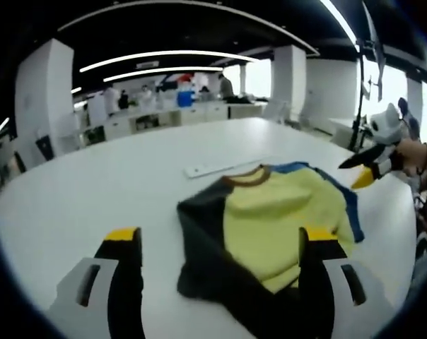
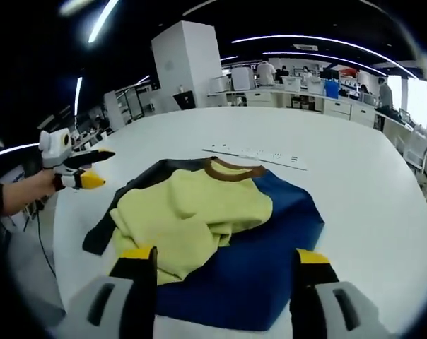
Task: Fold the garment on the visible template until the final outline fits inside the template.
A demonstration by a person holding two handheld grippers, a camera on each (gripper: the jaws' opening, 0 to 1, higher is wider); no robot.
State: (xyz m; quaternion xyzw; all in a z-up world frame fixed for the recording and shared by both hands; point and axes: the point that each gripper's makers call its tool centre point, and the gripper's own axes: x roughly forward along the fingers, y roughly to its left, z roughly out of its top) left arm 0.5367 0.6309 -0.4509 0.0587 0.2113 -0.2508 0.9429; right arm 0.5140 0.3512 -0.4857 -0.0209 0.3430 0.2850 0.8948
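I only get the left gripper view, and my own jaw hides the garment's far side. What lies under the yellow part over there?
Observer: A wide blue panel lies flat under the yellow layer, spreading toward the right gripper.
Operator: Is that gripper holding cloth?
Observer: No, its jaws stand open and empty, near the blue panel's edge.
Operator: Where does my gripper sit?
Observer: The left gripper is apart from the garment, out beyond the dark sleeve.

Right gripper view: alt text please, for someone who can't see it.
A yellow, navy and black garment lies partly folded on a white table, a white strip beyond its brown collar. The right gripper hovers open; the left gripper is at left.
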